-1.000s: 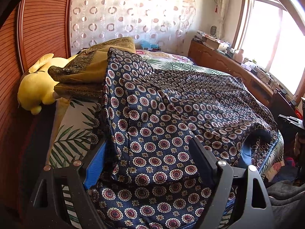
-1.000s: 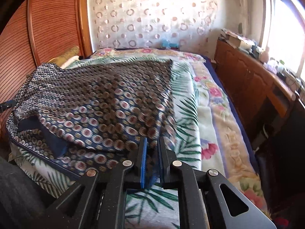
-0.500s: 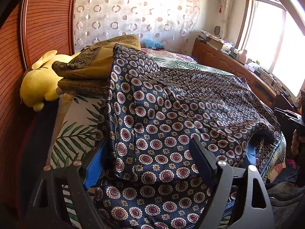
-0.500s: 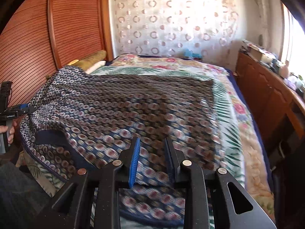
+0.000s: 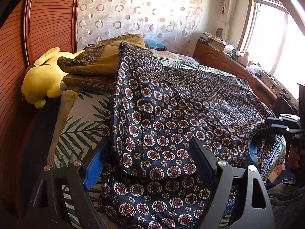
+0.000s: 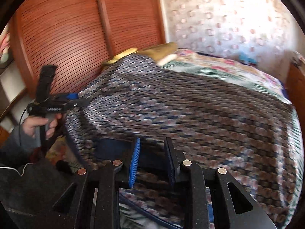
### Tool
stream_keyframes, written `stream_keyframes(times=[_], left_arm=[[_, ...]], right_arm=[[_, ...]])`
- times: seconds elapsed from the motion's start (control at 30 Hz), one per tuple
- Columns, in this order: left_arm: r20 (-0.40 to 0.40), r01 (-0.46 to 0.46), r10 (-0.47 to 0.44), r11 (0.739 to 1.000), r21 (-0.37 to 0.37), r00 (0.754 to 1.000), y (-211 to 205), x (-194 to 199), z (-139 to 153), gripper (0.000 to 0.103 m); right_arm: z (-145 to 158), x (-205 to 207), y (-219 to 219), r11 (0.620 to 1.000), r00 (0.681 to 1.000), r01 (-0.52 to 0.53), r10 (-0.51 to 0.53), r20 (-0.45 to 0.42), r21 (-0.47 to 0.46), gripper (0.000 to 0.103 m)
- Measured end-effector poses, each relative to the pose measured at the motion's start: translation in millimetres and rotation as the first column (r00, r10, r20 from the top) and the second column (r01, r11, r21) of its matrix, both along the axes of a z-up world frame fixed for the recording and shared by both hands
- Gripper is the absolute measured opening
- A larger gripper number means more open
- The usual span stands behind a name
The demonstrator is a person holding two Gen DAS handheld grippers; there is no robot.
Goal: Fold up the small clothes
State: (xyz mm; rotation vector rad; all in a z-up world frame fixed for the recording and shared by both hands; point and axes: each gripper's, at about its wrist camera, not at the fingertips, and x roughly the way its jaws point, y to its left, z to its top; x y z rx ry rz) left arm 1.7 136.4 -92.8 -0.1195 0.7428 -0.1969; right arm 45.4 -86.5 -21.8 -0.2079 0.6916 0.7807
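A dark blue garment with red and white medallions [image 5: 171, 114] lies spread over the bed, its near part folded over on itself. My left gripper [image 5: 148, 156] is open, its jaws wide on either side of the near folded edge, with cloth lying between them. The garment also fills the blurred right wrist view [image 6: 190, 110]. My right gripper [image 6: 152, 158] is open and empty just above the garment's near hem. The left gripper shows from the side in the right wrist view [image 6: 76, 101], held in a hand at the garment's left edge.
A yellow plush toy [image 5: 43, 80] and olive patterned pillows [image 5: 95, 64] lie at the bed's head by the slatted wooden wall [image 5: 47, 19]. A leaf-print sheet [image 5: 80, 126] covers the bed. A wooden counter [image 5: 238, 70] with clutter runs under the window on the right.
My right gripper has opened, let go of the garment and swung left over it. My left gripper has stayed open and moved slightly forward along the folded edge.
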Motion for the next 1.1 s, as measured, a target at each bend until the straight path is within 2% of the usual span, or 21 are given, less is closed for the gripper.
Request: stream_keyframes(times=[0.2, 0.47, 0.57, 0.63, 0.83, 0.87, 0.93, 1.03, 1.1], left_arm=[[0.000, -0.004, 0.004, 1.000, -0.004, 1.000, 2.4, -0.6, -0.2, 0.084], [-0.003, -0.008, 0.008, 1.000, -0.006, 1.000, 3.4, -0.4, -0.2, 0.084], [-0.004, -0.009, 0.009, 1.000, -0.007, 1.000, 3.9, -0.2, -0.4, 0.084], [-0.006, -0.010, 0.010, 1.000, -0.009, 1.000, 4.1, -0.3, -1.0, 0.084], [-0.008, -0.011, 0.011, 1.000, -0.009, 1.000, 4.6, -0.2, -0.8, 0.084], [-0.008, -0.012, 0.012, 1.000, -0.009, 1.000, 4.9, 0.0, -0.6, 0.084], [-0.008, -0.012, 0.012, 1.000, -0.010, 1.000, 5.4, 0.1, -0.7, 0.084], [-0.008, -0.013, 0.013, 1.000, -0.012, 1.000, 5.8, -0.2, 0.1, 0.084], [-0.009, -0.013, 0.013, 1.000, -0.010, 1.000, 5.8, 0.2, 0.4, 0.084]], right_arm=[[-25.8, 21.1, 36.6, 0.994, 0.995, -0.085, 0.081, -0.064, -0.065, 0.027], [-39.2, 28.1, 69.3, 0.983, 0.980, -0.156, 0.142, -0.136, -0.096, 0.028], [-39.0, 29.0, 78.2, 0.978, 0.976, -0.181, 0.166, -0.139, -0.104, 0.029], [-42.5, 28.5, 85.5, 0.976, 0.975, -0.190, 0.176, -0.132, -0.108, 0.034], [-42.1, 21.4, 86.7, 0.968, 0.972, -0.217, 0.203, -0.121, -0.124, 0.034], [-42.4, 20.4, 87.4, 0.966, 0.971, -0.224, 0.209, -0.119, -0.128, 0.031], [-42.0, 15.0, 87.6, 0.961, 0.967, -0.243, 0.228, -0.116, -0.135, 0.009], [-42.6, 10.4, 88.9, 0.955, 0.960, -0.267, 0.251, -0.124, -0.132, 0.002], [-42.5, 11.1, 87.8, 0.955, 0.959, -0.269, 0.254, -0.126, -0.125, 0.001]])
